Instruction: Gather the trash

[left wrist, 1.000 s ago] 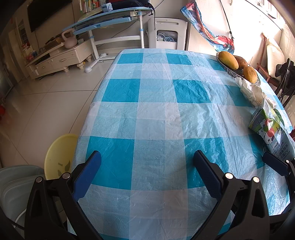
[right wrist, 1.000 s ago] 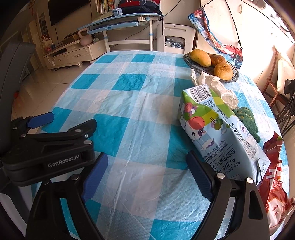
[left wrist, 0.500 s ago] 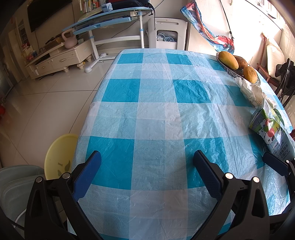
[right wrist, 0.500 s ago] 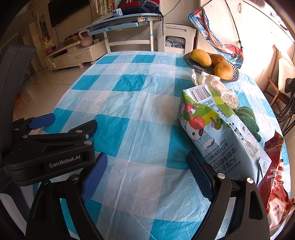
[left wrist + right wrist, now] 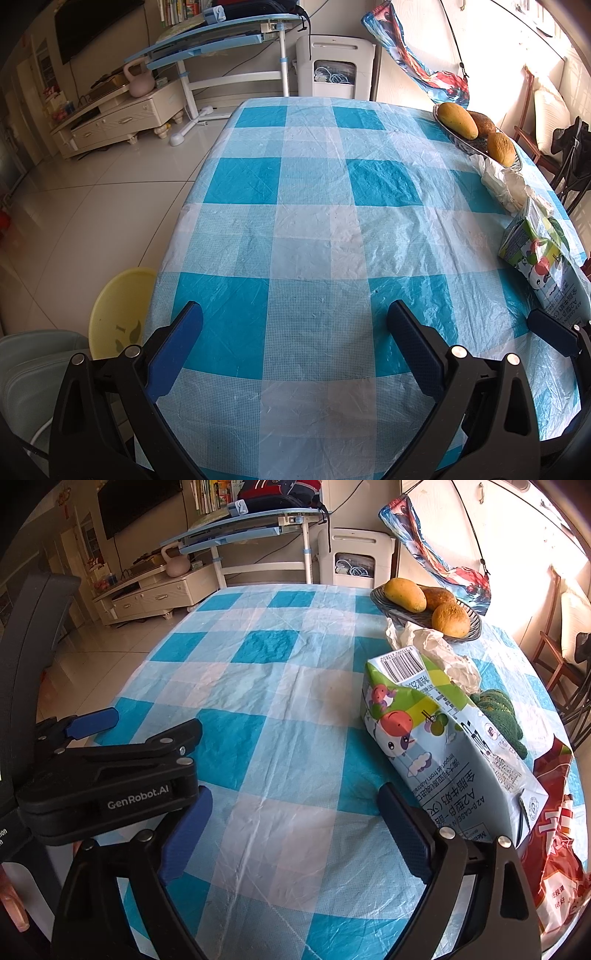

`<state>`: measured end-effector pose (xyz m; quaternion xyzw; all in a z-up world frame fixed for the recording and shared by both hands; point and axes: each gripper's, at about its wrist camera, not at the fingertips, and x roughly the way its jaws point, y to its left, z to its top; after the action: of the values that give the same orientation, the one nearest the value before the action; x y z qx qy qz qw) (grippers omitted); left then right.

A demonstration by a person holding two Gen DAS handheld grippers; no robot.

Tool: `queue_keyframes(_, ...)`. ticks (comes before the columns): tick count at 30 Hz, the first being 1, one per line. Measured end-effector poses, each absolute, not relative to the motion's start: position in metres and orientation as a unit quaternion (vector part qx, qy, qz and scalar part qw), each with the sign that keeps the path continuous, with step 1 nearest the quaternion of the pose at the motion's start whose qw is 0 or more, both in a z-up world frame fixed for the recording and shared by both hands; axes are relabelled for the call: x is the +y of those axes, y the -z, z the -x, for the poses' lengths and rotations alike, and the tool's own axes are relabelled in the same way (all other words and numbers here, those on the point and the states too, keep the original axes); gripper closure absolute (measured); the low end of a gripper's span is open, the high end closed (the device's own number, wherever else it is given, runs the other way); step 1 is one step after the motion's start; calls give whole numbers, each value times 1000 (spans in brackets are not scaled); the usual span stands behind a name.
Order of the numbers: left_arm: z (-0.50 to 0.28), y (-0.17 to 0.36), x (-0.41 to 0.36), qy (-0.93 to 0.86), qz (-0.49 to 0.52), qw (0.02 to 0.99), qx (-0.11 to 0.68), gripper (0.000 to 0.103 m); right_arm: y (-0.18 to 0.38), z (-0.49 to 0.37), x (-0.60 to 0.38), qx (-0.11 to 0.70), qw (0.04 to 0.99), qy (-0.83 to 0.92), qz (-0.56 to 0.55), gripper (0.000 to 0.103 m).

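Step in hand: approaching trash, nothing gripped yet. Right tool [image 5: 293, 830] hovering over blue-and-white checked table [image 5: 258, 738], jaws opening wider, nothing between them. Left tool [image 5: 293, 349] hanging spread apart, empty. Large printed milk carton [image 5: 443, 746] lying at table's right, just right of right tool; crumpled white paper [image 5: 439, 650] lying beyond it, red snack bag [image 5: 557, 830] nearer. Next move likely calling for shifting right tool rightward to straddle carton.
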<state>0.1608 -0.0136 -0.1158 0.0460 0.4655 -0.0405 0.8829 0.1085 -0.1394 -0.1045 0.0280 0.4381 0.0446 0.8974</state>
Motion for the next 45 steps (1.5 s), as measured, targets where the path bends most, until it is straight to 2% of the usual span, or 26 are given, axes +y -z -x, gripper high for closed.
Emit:
queue_keyframes(8,-166,114,-13,62,-57,874,479,7,102,-88,-131,433,897,-82,-15,16)
queue_keyframes(10,-170,112,-10,64,-62,869,486,7,96,-76,-129,418,904,-89,3,16)
queue_keyframes(14,-166,88,-1,63,-34,895,440,7,68,-58,-144,360,929,-67,51,16)
queue_keyframes(17,-166,79,0,75,-20,900,429,7,45,-60,-184,335,941,-39,12,16)
queue_keyframes(25,-170,78,-4,85,-2,895,437,7,68,-111,-205,439,897,-49,1,15)
queue_keyframes(27,-171,76,0,83,9,895,438,7,69,-111,-198,438,896,-78,-8,14)
queue_keyframes(30,-173,75,6,79,21,894,440,7,58,-108,-196,431,879,-181,-93,18)
queue_keyframes(33,-173,76,9,78,30,892,445,7,41,-101,-206,396,904,-141,-76,18)
queue_keyframes(38,-173,76,7,83,33,891,446,7,65,-117,-226,454,883,-103,-67,18)
queue_keyframes(40,-172,75,6,84,32,891,444,7,78,-118,-228,474,867,-122,-95,17)
queue_keyframes(43,-172,75,7,81,33,892,443,7,81,-111,-219,462,844,-215,-165,17)
queue_keyframes(45,-172,75,10,79,37,892,444,7,76,-109,-211,450,840,-246,-175,17)
